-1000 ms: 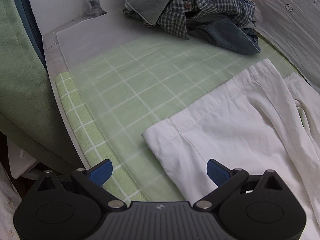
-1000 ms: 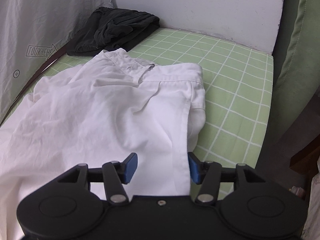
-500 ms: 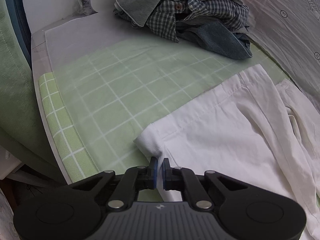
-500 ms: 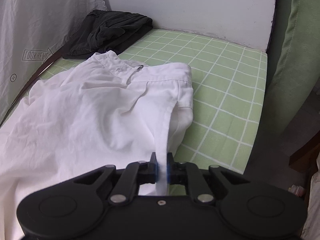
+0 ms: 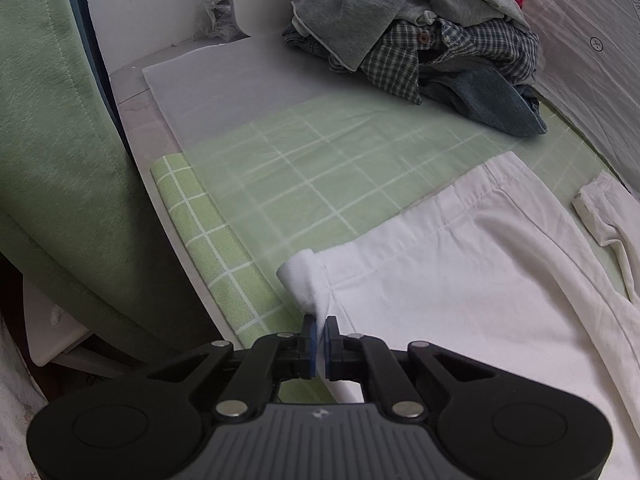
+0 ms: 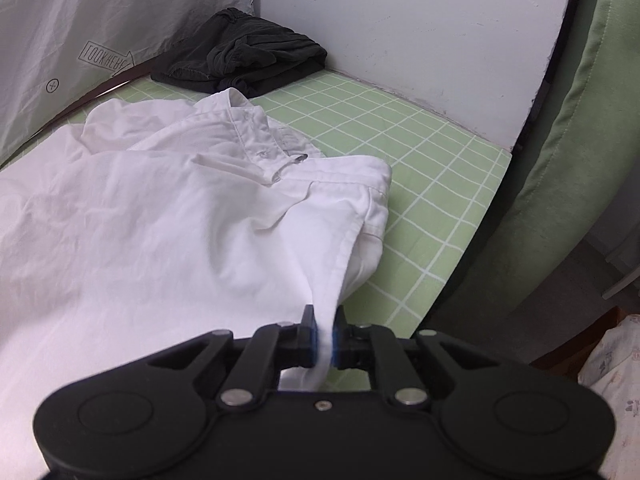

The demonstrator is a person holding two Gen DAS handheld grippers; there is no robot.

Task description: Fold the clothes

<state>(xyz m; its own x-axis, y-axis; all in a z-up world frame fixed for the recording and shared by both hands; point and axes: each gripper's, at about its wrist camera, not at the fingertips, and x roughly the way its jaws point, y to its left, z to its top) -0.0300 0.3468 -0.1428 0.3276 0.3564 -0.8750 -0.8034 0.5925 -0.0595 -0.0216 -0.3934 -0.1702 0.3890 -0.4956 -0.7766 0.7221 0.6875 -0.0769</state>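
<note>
Plainly, white shirt (image 6: 160, 232), both grippers clamped

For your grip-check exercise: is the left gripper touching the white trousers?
Touching. The left wrist view shows the left gripper shut on the near corner of the white trousers, the cloth pinched between its blue pads.

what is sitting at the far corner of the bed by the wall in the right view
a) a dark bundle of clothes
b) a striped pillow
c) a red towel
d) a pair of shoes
a: a dark bundle of clothes lies beyond the white shirt, against the wall.
</note>
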